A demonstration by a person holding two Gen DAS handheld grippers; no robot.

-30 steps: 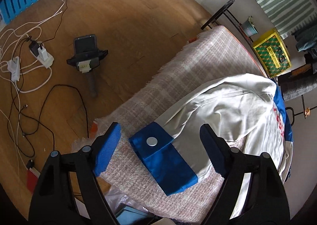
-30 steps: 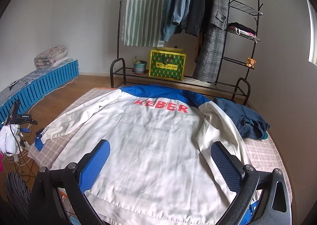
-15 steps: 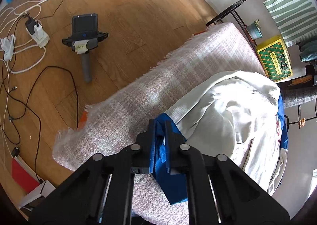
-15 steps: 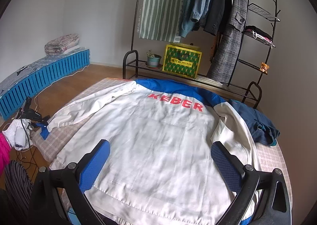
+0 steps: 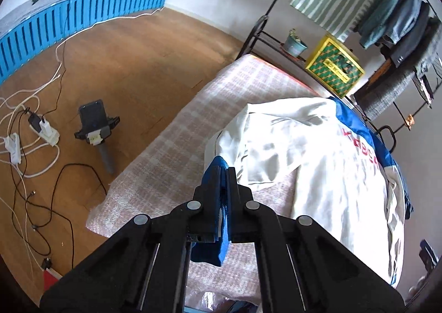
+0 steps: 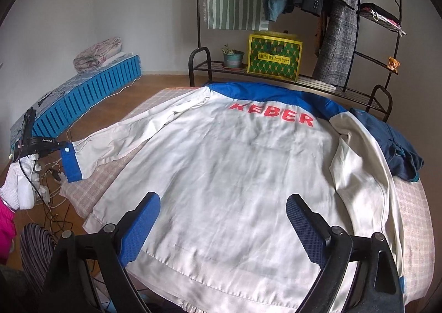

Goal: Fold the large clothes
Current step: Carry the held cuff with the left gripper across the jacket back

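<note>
The white jacket [image 6: 234,175] lies back-up across the checked bedspread [image 5: 199,125], and the left gripper [image 5: 223,175] is clamped tight on its blue cuff [image 6: 70,165], holding that sleeve end clear of the bed. The right gripper [image 6: 223,219] hovers over the hem [image 6: 221,274], jaws wide and closing on nothing. It looks light, limp and a bit slick, so cuffs, hem and seams are the best holds.
</note>
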